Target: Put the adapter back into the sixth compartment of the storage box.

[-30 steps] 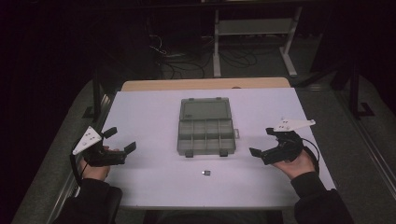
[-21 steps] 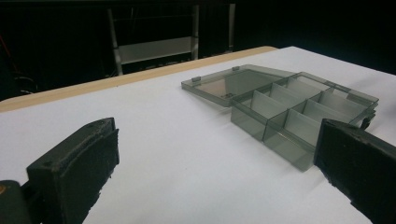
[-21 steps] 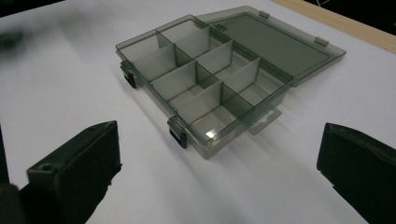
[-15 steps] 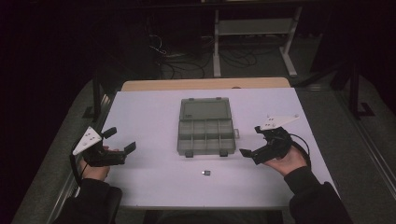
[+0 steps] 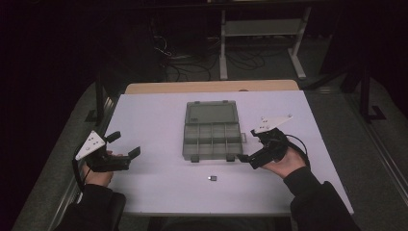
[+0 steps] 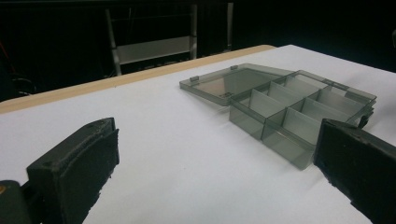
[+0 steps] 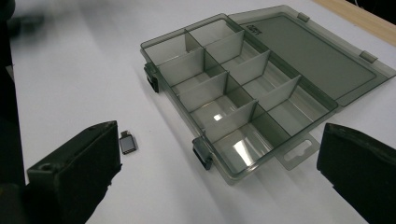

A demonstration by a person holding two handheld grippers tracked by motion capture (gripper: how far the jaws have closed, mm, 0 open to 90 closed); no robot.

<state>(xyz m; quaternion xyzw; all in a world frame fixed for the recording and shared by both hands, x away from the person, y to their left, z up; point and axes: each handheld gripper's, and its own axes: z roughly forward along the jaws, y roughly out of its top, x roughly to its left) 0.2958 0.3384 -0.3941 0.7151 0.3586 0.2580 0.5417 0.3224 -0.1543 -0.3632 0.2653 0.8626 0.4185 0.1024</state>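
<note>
Your right gripper (image 5: 251,153) has slid left across the table (image 5: 154,120) over the last second and now sits just beside the open organizer box (image 5: 212,137), near its front right corner, jaws spread wide and holding nothing. Your left gripper (image 5: 126,144) has stayed put at the table's left side, well apart from the box, its jaws also spread and empty. A small dark adapter (image 7: 127,143) lies on the table just in front of the box, between its 2 front latches and your right gripper.
</note>
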